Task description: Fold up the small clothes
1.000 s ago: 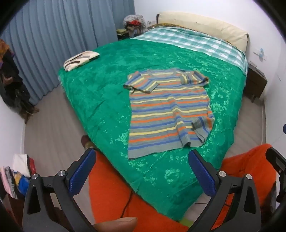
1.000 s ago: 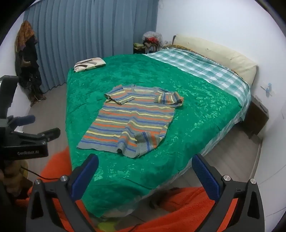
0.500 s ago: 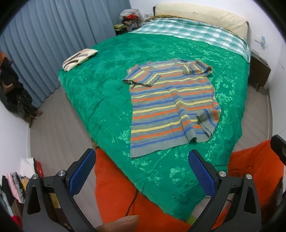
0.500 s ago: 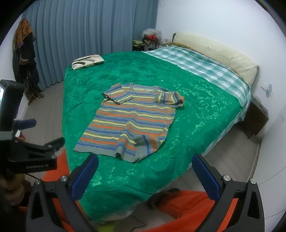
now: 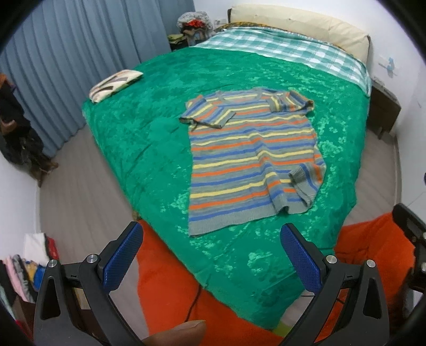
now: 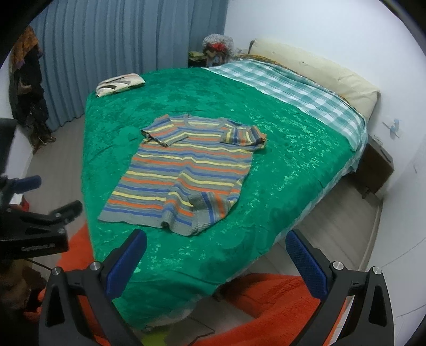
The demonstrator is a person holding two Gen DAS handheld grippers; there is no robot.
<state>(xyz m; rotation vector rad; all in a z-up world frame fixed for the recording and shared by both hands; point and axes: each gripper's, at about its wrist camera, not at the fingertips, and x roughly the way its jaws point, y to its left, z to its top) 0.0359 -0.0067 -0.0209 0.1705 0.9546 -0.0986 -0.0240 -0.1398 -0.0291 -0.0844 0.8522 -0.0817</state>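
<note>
A small striped knit shirt (image 5: pixel 247 159) lies flat on the green bedspread (image 5: pixel 149 138), collar away from me, both sleeves folded onto the body and its near right hem corner turned up. It also shows in the right wrist view (image 6: pixel 186 170). My left gripper (image 5: pixel 210 255) is open and empty, held above the bed's near edge, short of the shirt's hem. My right gripper (image 6: pixel 215 263) is open and empty, also above the near edge of the bedspread (image 6: pixel 287 170). The left gripper shows at the left edge of the right wrist view (image 6: pixel 40 213).
A folded patterned cloth (image 5: pixel 114 85) lies at the bed's far left corner. A checked sheet (image 5: pixel 287 50) and a cream pillow (image 5: pixel 300 24) are at the head. An orange rug (image 5: pixel 170 290) covers the floor below me. A dark nightstand (image 5: pixel 383 111) stands at the right.
Both grippers have moved forward and closer to the bed, so the shirt appears larger and nearer. Both stay open and the shirt has not moved.
</note>
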